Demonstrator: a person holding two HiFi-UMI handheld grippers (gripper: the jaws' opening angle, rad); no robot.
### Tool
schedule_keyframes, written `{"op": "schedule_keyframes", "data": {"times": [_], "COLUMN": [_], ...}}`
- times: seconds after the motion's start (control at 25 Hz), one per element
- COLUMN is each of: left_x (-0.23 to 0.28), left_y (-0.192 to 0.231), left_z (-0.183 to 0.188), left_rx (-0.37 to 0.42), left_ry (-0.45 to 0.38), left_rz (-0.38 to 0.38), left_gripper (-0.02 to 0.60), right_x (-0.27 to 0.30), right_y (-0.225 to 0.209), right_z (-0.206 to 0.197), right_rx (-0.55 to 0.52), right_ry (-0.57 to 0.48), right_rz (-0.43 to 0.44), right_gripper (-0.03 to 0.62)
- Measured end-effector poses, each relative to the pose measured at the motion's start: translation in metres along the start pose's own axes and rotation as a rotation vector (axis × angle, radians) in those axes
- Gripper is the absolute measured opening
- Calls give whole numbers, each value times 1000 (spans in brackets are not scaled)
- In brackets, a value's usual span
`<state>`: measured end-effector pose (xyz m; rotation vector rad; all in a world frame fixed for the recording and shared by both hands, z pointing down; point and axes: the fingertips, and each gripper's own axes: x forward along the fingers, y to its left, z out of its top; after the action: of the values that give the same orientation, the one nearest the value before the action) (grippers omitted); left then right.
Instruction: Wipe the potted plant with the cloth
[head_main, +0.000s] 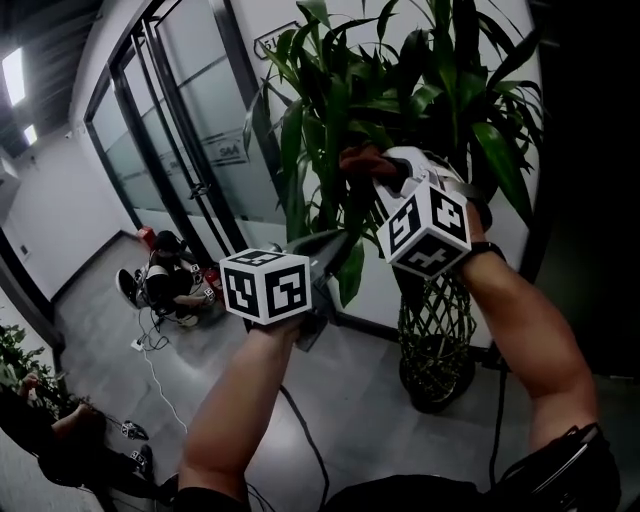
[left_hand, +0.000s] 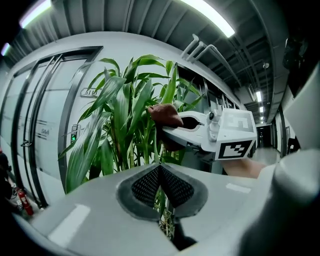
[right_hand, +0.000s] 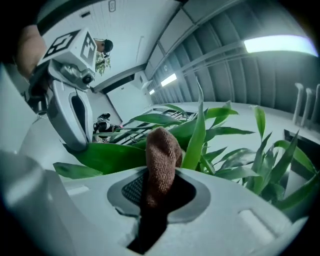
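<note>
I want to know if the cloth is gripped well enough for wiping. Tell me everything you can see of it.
The cloth is brown with a coarse, knitted-looking weave. Bunched into a soft roll, it is pinched between the jaws of the right gripper, its rounded end sticking out beyond them among the plant's upper leaves; whether it presses on one is unclear.

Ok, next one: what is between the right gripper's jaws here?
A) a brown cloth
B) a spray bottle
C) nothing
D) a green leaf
A: in the right gripper view, the right gripper has its jaws closed on a brown cloth, and the cloth's free end sticks out toward the leaves of the plant.
</note>
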<state>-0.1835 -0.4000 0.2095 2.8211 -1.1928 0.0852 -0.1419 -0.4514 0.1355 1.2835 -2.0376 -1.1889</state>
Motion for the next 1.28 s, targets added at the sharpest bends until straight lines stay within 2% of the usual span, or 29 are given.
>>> {"op": "schedule_keyframes", "data": {"times": [0.52, 1.0, 1.12, 1.28], "left_x": [-4, -6, -5, -2], "left_y": [9, 11, 11, 13], "left_z": [0, -2, -2, -4], "left_rx": [2, 12, 20, 25], "left_ry": [3, 20, 21, 25], "left_rz": [32, 30, 31, 34], "left_gripper": [18, 18, 18, 18], "right_x": [-8, -31, -39, -47], "right_y": [59, 96, 101, 105], "right_z": [17, 24, 27, 30], "right_rx": [61, 242, 279, 259], "right_ry": [-64, -113, -126, -130], "right_rz": [188, 407, 429, 434], "right_gripper": [69, 69, 69, 69]}}
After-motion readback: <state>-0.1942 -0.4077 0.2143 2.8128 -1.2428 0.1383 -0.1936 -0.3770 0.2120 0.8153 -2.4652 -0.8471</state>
